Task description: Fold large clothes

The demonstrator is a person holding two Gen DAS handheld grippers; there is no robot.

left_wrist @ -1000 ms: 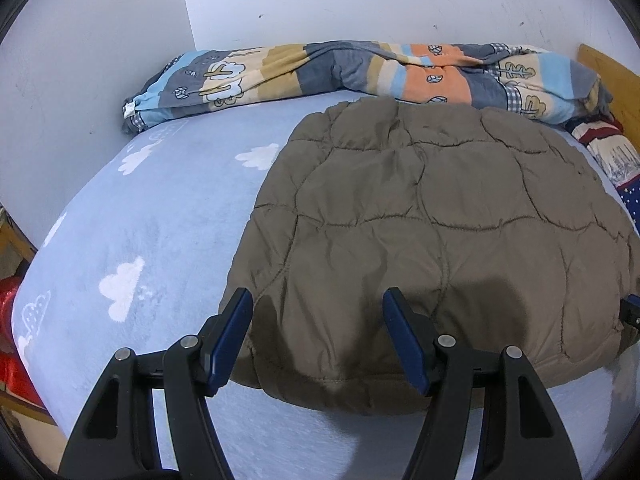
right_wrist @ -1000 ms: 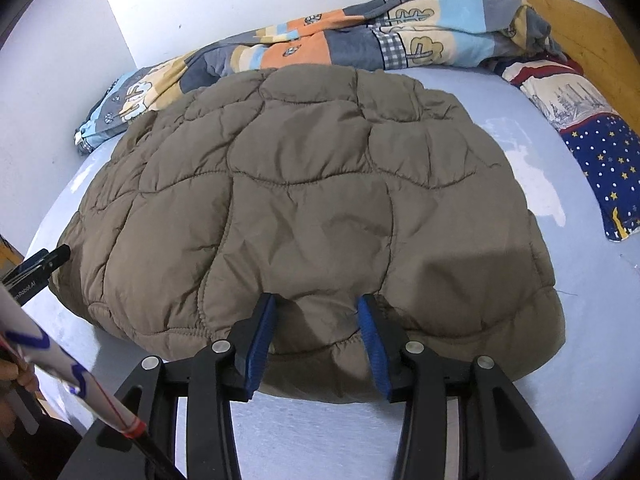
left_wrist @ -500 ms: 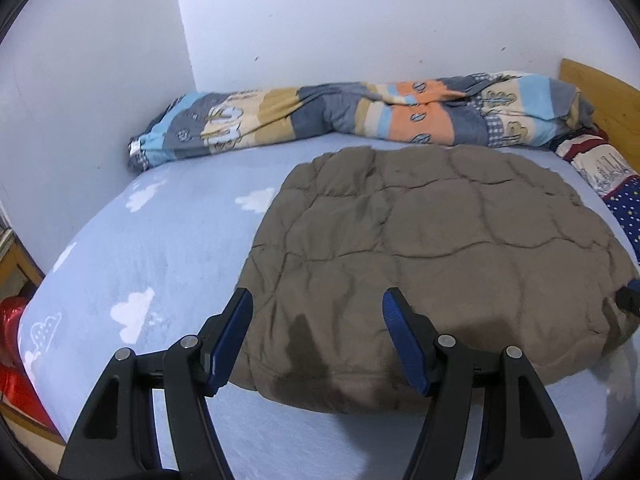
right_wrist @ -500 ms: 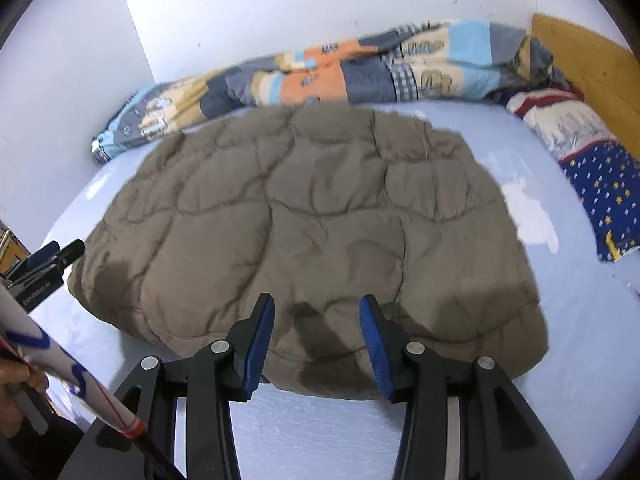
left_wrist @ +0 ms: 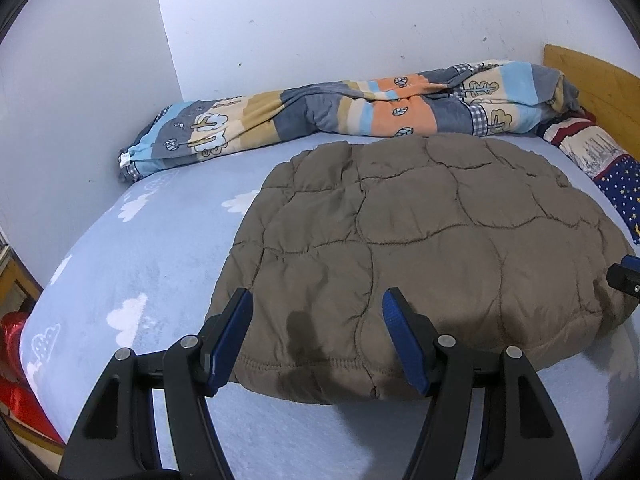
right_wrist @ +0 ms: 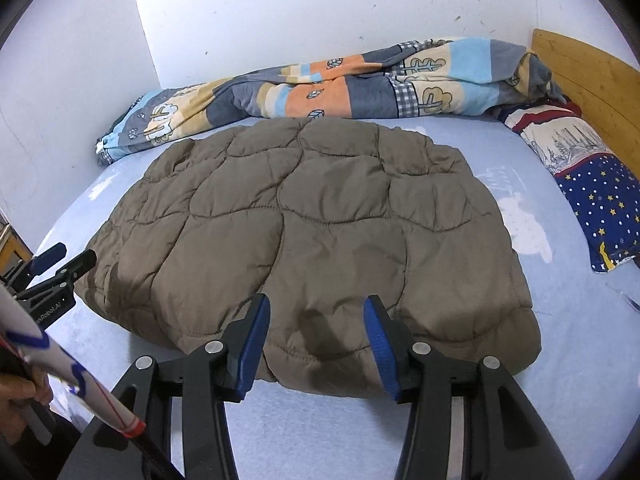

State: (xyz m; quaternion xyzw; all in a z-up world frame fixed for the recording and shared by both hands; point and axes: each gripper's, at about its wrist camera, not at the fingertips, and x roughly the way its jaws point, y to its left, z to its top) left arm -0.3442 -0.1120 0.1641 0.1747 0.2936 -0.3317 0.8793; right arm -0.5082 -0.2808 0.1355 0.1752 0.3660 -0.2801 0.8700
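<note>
While the folded jacket (right_wrist: pixel 320 232) lies flat mid-bed (left_wrist: pixel 152 248), the left gripper (left_wrist: pixel 316 336) and right gripper (right_wrist: pixel 316 344) hover over its near hem, jaws wide and empty, likely poised to pinch that edge for another fold.

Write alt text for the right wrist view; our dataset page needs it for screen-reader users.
A brown quilted jacket lies flat, folded, on a light-blue bed sheet, with the open right gripper held above its near hem. A patchwork blanket lies bunched along the wall behind it.
</note>
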